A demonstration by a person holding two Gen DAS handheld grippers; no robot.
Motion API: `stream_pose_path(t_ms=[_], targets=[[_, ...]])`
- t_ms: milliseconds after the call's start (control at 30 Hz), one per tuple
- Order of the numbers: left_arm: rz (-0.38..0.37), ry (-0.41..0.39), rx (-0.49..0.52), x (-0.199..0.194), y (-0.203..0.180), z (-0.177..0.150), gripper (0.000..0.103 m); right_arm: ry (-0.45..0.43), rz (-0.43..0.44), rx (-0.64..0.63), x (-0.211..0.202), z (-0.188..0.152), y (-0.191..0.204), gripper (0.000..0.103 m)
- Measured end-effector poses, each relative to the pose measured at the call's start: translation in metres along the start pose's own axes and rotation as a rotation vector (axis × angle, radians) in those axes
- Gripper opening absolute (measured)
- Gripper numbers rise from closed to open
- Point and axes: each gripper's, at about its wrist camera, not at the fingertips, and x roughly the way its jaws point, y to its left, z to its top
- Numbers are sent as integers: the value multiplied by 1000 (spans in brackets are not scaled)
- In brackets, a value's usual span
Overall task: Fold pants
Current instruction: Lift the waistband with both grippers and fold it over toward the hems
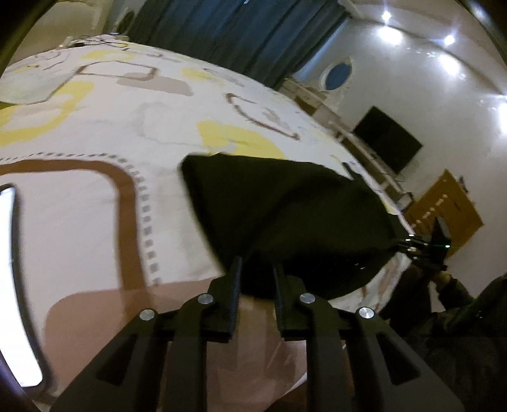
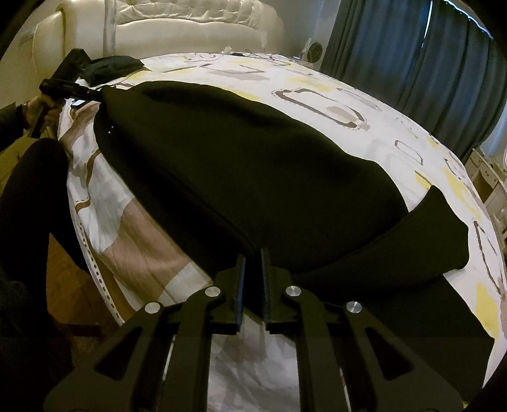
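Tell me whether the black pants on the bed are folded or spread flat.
Partly folded: black pants doubled lengthwise on the patterned bedsheet, one end flopped sideways.

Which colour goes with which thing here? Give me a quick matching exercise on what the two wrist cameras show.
Things:
1. pants
2. curtains
3. headboard
4. door

Colours:
a. cream
b. black
c. orange-brown wood
d. dark blue

Pairs: 1-b, 2-d, 3-a, 4-c
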Motion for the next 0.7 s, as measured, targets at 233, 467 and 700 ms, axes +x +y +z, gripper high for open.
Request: stream_pose_path(t_ms=[233,467,700], targets=[[35,-79,-26,-30,-4,3,19,0,2,-11,-4,1,-1,9],[-86,-32,108,19,-70,25,20,7,1,-28,-11,-3,0,9],[-104,97,163,79,-95,22,27,-15,16,16,-17,-4,-5,13]])
